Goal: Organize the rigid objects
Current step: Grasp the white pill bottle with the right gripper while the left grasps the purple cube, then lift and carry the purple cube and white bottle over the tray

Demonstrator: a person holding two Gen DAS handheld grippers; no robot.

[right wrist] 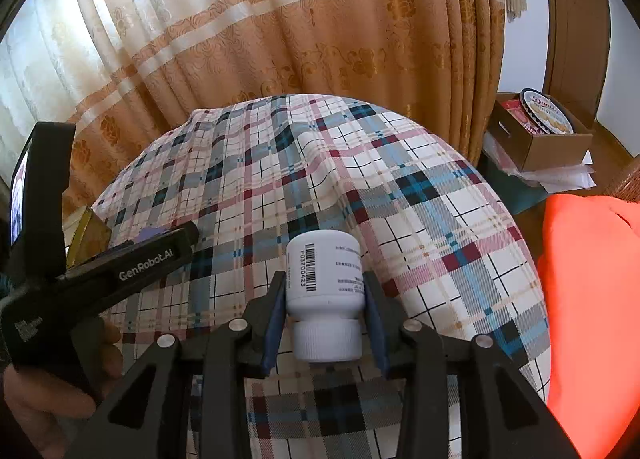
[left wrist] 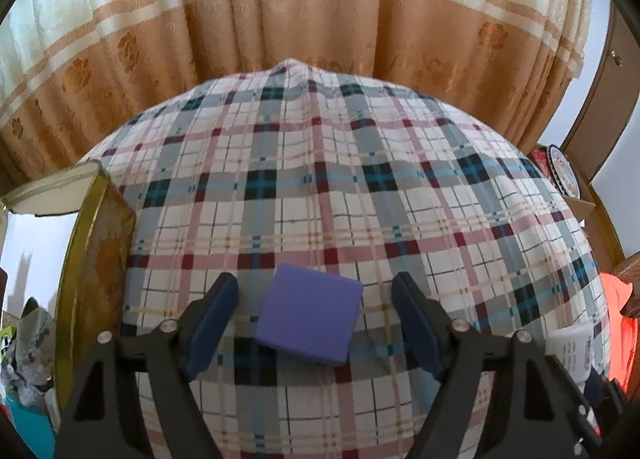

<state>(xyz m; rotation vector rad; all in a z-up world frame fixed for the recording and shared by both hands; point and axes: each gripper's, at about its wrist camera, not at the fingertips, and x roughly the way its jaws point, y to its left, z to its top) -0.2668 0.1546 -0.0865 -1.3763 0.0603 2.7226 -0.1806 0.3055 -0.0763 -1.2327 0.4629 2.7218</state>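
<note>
A purple cube (left wrist: 310, 315) lies on the plaid cloth (left wrist: 320, 179), tilted a little. My left gripper (left wrist: 316, 285) is open around it, with a gap between each blue pad and the cube's sides. In the right wrist view my right gripper (right wrist: 324, 279) is shut on a white plastic bottle (right wrist: 324, 279) with a barcode label; its ribbed cap points back toward the camera. The same view shows the left gripper (right wrist: 156, 255) at the left, held by a hand (right wrist: 52, 399), with a sliver of the purple cube (right wrist: 150, 233) past its tip.
A gold box (left wrist: 96, 259) stands at the cloth's left edge, close to the left finger. An orange curtain (left wrist: 320, 19) hangs behind the table. At the right are an orange cloth (right wrist: 592, 299) and a cardboard box (right wrist: 556, 147) holding a cookie tin.
</note>
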